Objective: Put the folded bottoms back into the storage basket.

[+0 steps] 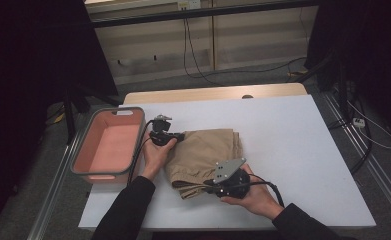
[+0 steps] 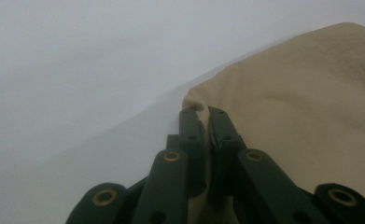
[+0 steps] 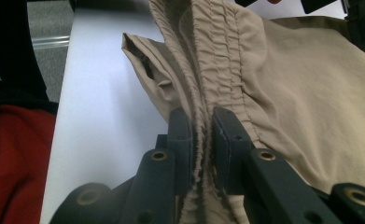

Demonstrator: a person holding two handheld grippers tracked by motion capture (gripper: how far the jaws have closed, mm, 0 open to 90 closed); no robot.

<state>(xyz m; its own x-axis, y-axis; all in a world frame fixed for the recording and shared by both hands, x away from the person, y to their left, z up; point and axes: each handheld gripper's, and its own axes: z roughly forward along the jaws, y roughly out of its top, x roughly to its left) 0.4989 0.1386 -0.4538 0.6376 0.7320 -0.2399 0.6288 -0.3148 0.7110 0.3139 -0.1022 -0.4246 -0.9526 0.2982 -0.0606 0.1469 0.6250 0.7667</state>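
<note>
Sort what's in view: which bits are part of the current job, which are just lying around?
In the job:
- tan folded garment
- left gripper, shut on its edge
- right gripper, shut on its gathered waistband

Lying about:
- pink basket, left of the garment, nothing in it
- cables on the floor

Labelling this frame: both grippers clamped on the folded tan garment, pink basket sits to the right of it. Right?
Not quite. The pink basket sits left of the folded tan garment, by the left gripper, as the high view shows. The rest holds: the left gripper pinches a fabric edge and the right gripper clamps the gathered waistband, as both gripper views show.
</note>
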